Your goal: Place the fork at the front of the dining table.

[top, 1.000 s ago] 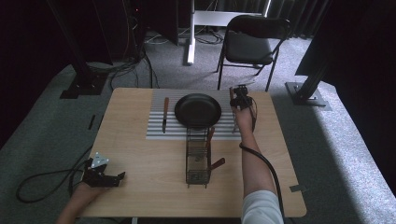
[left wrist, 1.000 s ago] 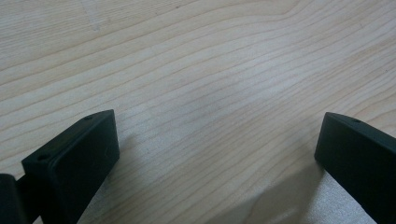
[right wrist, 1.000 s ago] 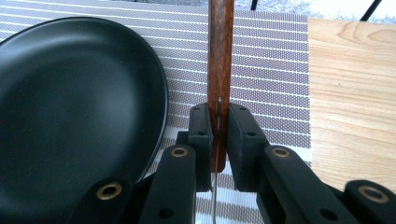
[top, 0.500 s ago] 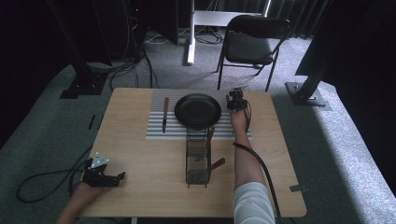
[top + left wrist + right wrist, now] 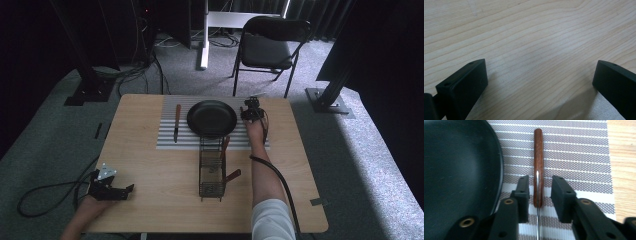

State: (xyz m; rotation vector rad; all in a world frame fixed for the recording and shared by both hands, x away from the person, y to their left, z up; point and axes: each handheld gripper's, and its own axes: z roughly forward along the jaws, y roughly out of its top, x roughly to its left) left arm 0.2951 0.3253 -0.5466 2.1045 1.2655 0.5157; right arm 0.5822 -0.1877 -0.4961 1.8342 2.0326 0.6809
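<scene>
**Right claw loosened around a knife beside the pan**

We see the right gripper (image 5: 538, 192) low over the striped mat (image 5: 579, 152), just right of the black pan (image 5: 459, 170) in its own view. A knife (image 5: 538, 162) with a brown wooden handle lies flat on the mat between the jaws. The jaws have just been opening: narrow gaps show on both sides of the handle, so the pads do not press on it. In the high view the right gripper (image 5: 251, 111) sits at the far right of the pan (image 5: 212, 118).

The left gripper (image 5: 111, 189) rests near the table's (image 5: 150, 165) near left edge, jaws wide apart over bare wood, holding nothing.

A second knife (image 5: 177, 122) lies on the mat left of the pan. A wire rack (image 5: 212, 167) stands at mid-table.
</scene>
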